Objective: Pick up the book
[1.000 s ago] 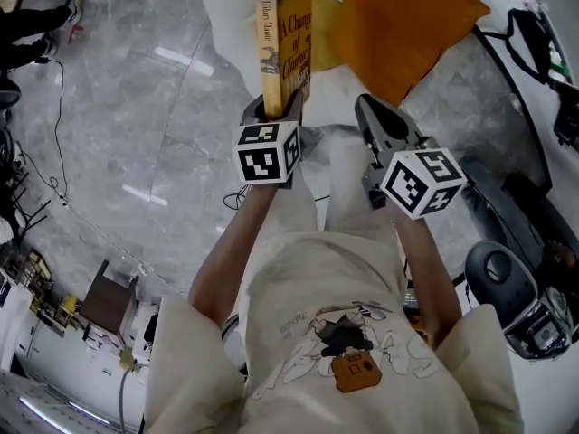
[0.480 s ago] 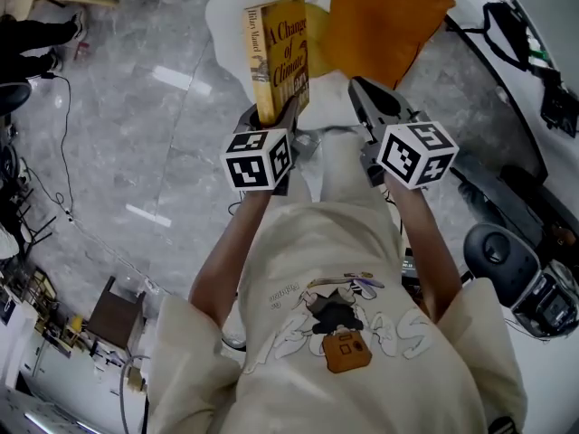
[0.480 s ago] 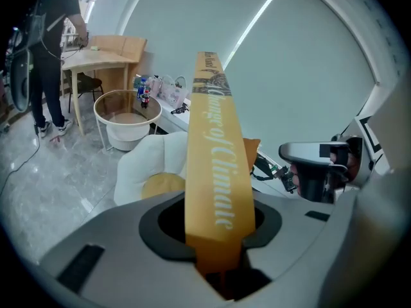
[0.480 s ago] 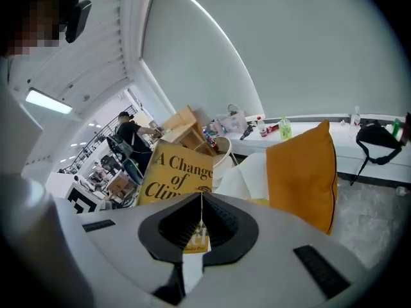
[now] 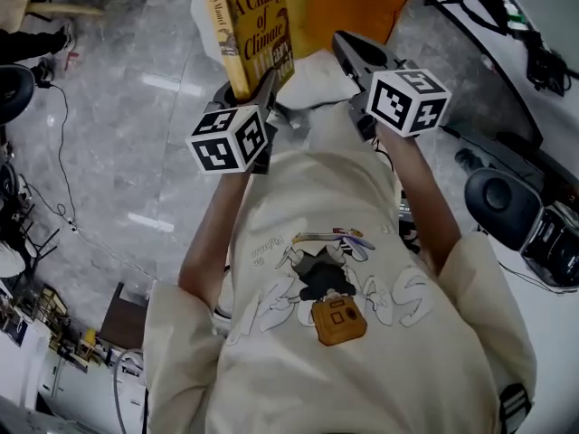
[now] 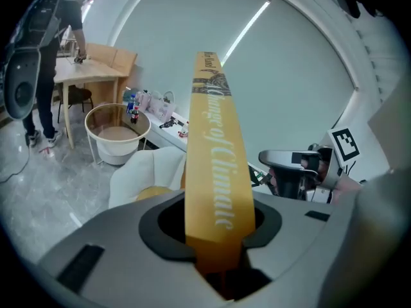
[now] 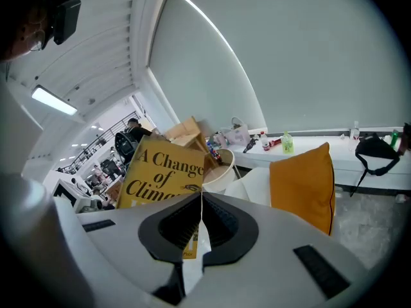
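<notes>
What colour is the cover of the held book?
The book is mustard yellow with dark lettering; the head view shows it best.

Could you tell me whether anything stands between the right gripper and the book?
Nothing visible does. The left gripper is shut on the book, and the right gripper, shut and empty, sits beside it with only open air between.

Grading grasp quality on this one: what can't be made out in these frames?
- Yellow paperback book, lower end: left gripper view, buried between the left gripper's clamped jaws.
- Book cover's lower half: right gripper view, behind the shut, empty right gripper.
- Orange cushion: head view, cut by the top edge.
- Bottles on the white counter: right gripper view, too small to identify.
</notes>
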`<state>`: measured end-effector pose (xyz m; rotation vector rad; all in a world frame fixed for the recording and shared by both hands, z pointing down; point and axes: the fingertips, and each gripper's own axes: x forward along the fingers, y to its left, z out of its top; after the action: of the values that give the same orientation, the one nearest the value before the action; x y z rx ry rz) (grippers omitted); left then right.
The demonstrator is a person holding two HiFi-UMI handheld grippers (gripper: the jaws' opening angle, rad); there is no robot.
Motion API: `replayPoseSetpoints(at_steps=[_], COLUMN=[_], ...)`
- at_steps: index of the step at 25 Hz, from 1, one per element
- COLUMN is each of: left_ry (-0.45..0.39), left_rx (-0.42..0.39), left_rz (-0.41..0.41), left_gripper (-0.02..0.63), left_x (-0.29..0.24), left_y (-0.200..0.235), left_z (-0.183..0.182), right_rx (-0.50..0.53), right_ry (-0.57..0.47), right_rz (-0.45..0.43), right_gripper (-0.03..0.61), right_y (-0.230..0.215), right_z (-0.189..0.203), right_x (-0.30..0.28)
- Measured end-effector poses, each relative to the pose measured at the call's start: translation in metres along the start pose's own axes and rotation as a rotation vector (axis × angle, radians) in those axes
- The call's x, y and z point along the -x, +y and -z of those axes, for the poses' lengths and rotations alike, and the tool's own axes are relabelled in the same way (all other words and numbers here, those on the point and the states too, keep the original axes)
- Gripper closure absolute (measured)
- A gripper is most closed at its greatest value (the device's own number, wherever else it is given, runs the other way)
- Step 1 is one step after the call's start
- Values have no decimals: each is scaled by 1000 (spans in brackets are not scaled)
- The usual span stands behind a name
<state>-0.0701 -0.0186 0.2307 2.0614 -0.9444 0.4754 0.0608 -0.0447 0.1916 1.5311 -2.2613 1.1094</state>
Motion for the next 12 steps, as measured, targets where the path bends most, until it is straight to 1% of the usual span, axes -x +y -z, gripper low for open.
replayPoseSetpoints(at_steps=[3,7,12], left_ry=[-17,-23,-70], left_rx=[-42,-83,-112], left_rz=[39,94,122], left_gripper=[472,472,472], left_x=[22,44,73], left_y=[-7,-19,-30], left_z=[-13,-20,-39], right_rx=[8,23,39], right_ry=[-22,-42,-58], right_rz=[-5,-6,-16], right_gripper=[554,554,554], right_y=[16,30,47], right_z=[-10,-11,-11], right_x=[4,17,33])
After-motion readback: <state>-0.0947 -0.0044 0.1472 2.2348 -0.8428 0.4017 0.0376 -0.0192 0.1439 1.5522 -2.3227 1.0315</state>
